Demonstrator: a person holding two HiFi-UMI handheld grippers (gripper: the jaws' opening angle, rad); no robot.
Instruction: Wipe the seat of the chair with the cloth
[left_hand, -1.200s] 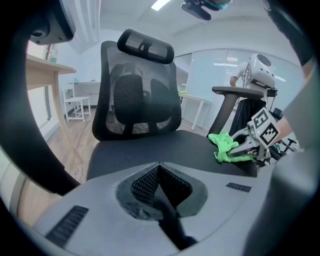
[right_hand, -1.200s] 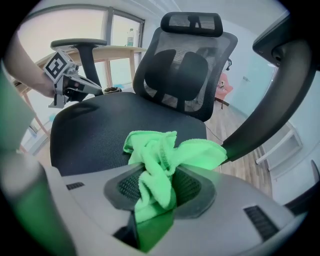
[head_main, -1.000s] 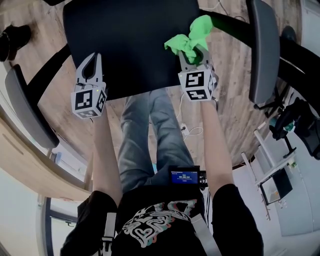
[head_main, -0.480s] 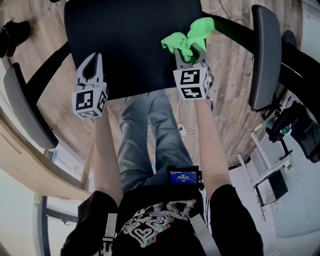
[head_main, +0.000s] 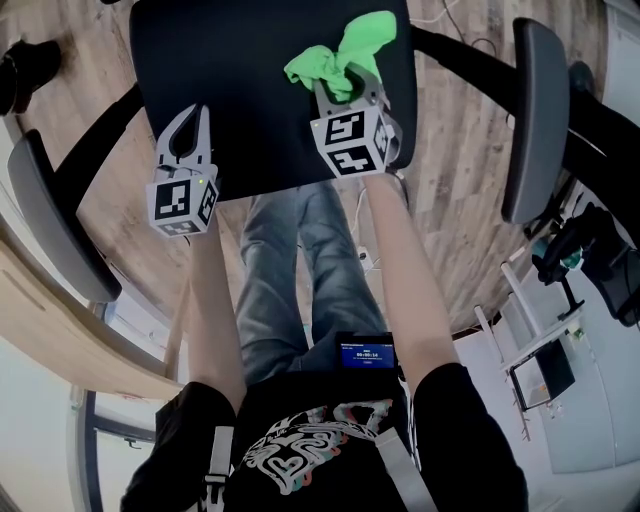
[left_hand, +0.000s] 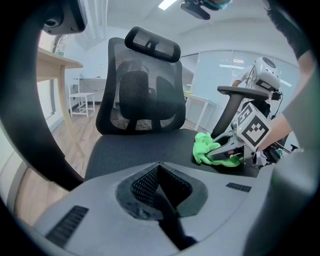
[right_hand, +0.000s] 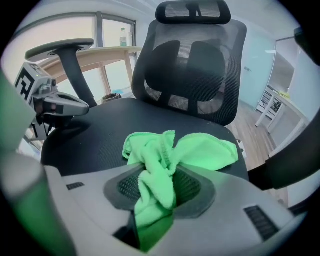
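The black chair seat (head_main: 250, 70) fills the top of the head view. My right gripper (head_main: 343, 82) is shut on the green cloth (head_main: 338, 55), which bunches between its jaws and spreads on the right half of the seat. The right gripper view shows the cloth (right_hand: 172, 152) lying on the seat (right_hand: 95, 132) in front of the jaws. My left gripper (head_main: 192, 115) hovers over the seat's front left edge, shut and holding nothing. From the left gripper view, the cloth (left_hand: 206, 149) and right gripper (left_hand: 222, 155) sit to the right on the seat (left_hand: 135, 147).
Grey armrests flank the seat on the right (head_main: 530, 110) and left (head_main: 55, 215). The mesh backrest (right_hand: 192, 65) rises behind the seat. A wooden desk edge (head_main: 60, 320) is at the lower left. The person's legs (head_main: 300, 260) stand just before the seat on the wood floor.
My right gripper has slid left and farther onto the seat, dragging the green cloth with it. The left gripper has stayed put.
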